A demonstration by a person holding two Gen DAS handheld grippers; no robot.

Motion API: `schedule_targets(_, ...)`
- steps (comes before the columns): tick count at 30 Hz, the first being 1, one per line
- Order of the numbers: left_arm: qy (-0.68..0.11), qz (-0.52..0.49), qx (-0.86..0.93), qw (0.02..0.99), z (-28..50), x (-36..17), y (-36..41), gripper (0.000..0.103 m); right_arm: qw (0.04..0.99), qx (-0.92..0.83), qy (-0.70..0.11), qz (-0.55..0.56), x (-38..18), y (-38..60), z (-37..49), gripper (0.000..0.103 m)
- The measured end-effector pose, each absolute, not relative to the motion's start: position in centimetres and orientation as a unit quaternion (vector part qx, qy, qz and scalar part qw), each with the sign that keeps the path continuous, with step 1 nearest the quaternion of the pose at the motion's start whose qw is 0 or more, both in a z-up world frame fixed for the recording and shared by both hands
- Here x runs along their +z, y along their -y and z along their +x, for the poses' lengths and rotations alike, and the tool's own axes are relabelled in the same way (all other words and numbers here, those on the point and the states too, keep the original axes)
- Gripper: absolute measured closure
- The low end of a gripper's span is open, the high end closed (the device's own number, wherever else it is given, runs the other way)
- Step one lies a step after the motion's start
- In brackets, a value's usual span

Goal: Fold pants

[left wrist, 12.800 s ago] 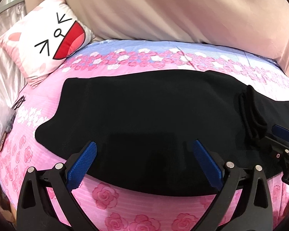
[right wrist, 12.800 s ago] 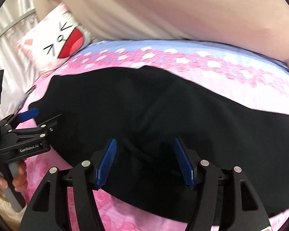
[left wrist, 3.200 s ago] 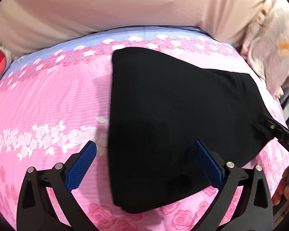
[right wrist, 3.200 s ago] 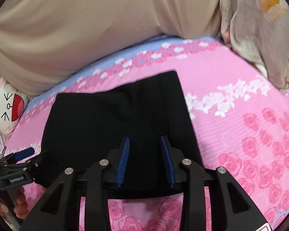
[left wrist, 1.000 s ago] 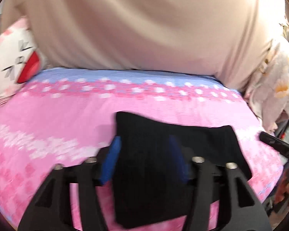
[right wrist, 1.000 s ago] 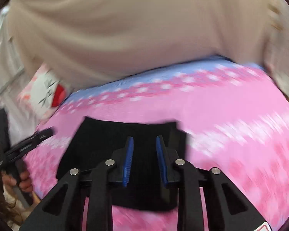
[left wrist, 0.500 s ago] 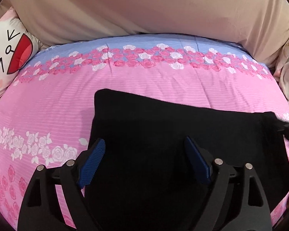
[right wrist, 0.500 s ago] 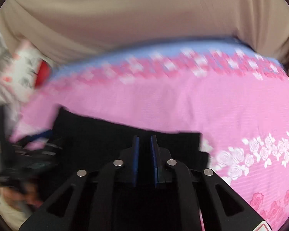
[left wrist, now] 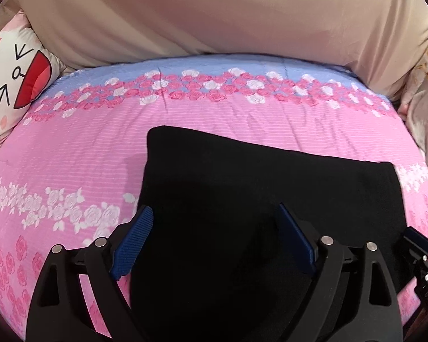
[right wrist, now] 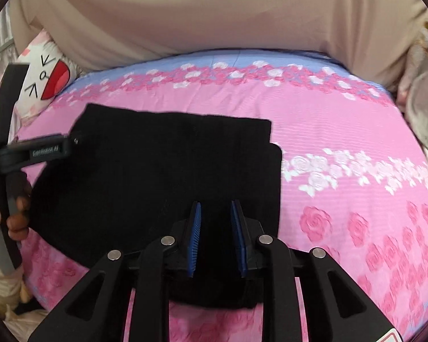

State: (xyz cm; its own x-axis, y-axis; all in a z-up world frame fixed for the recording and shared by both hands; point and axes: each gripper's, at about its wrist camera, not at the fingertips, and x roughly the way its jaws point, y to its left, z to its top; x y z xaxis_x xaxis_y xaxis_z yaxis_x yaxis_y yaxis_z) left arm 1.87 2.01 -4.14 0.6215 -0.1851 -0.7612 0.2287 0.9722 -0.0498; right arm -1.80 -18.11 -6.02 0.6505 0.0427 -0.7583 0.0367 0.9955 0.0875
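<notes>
The black pants (left wrist: pixel 256 205) lie folded into a compact rectangle on the pink floral bed; they also show in the right wrist view (right wrist: pixel 162 176). My left gripper (left wrist: pixel 214 228) is wide open above the near part of the pants, holding nothing. My right gripper (right wrist: pixel 215 219) hovers over the near right part of the pants with its jaws a small gap apart and nothing between them. The left gripper's body (right wrist: pixel 40 151) shows at the pants' left edge in the right wrist view. The right gripper's tip (left wrist: pixel 419 248) shows at the far right of the left wrist view.
The pink rose-patterned bedsheet (left wrist: pixel 71 171) has a blue band at the back. A cartoon-face pillow (left wrist: pixel 14 85) lies at the back left. A beige cover (left wrist: pixel 214 14) rises behind the bed. Pale floral fabric (left wrist: pixel 425 99) hangs at the right.
My right gripper has opened from shut to a small gap and released the pants. My left gripper stays wide open. The folded pants now lie flat on the bed.
</notes>
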Motion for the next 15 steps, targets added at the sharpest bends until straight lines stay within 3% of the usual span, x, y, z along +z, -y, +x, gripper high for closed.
schedule_targets(4,-0.401,0.018,-0.137,0.906,-2.1,-2.7,-3.9,0.013,0.906,0.018,-0.419,0.055,-6.2,18.1,-3.6,0.067)
schedule_targets(7,-0.417,0.025,-0.132,0.899,-3.8,-4.2,-4.5,0.011,0.907,0.016,-0.418,0.056,-8.5,18.7,-4.4,0.069)
schedule_targets(10,-0.450,0.044,-0.116,0.884,-3.7,-7.2,-4.1,0.009,0.909,0.018,-0.408,0.089,-7.3,19.2,-4.9,0.070)
schedule_targets(15,-0.435,0.048,-0.105,0.893,-4.5,-6.9,-3.9,0.010,0.914,0.018,-0.389,0.112,-5.6,19.9,-6.3,0.067)
